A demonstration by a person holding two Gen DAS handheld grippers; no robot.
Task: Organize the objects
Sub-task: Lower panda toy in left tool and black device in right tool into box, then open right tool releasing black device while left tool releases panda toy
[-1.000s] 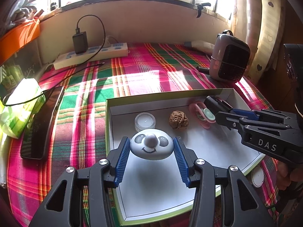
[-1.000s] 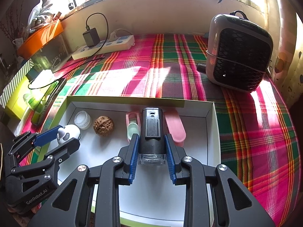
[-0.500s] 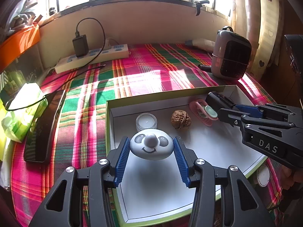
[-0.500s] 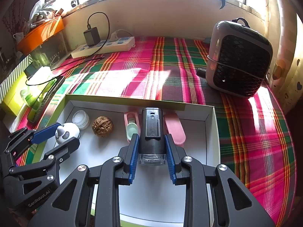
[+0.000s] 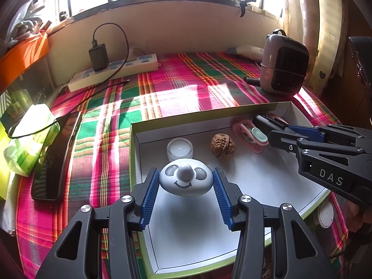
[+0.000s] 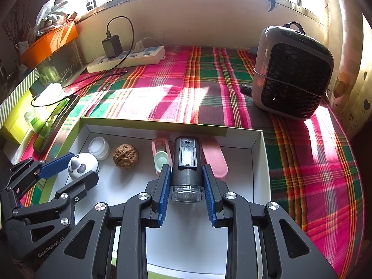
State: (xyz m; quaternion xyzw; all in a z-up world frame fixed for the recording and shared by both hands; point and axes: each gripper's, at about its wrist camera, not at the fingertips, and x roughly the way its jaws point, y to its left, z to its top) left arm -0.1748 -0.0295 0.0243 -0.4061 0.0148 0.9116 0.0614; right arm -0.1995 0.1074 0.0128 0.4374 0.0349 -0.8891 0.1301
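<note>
A shallow white box with a green rim (image 5: 209, 116) lies on the plaid cloth. My left gripper (image 5: 185, 174) is shut on a white panda-face toy (image 5: 184, 181) over the box's front left part. In the right wrist view the same toy (image 6: 84, 164) shows between the left gripper's fingers (image 6: 55, 166). My right gripper (image 6: 187, 172) is shut on a black cylindrical device with a clear cap (image 6: 187, 160), which points at the box's back wall. It lies between a pink tray with a mint piece (image 6: 160, 157) and a pink case (image 6: 215, 157). A walnut (image 5: 222, 144) and a small white jar (image 5: 179, 150) stand in the box.
A grey heater (image 6: 293, 72) stands at the back right. A power strip with a charger (image 5: 114, 74) lies by the wall. A dark phone (image 5: 57, 155) and a green packet (image 5: 30, 139) lie left of the box. A white disc (image 5: 325, 214) sits beside its right edge.
</note>
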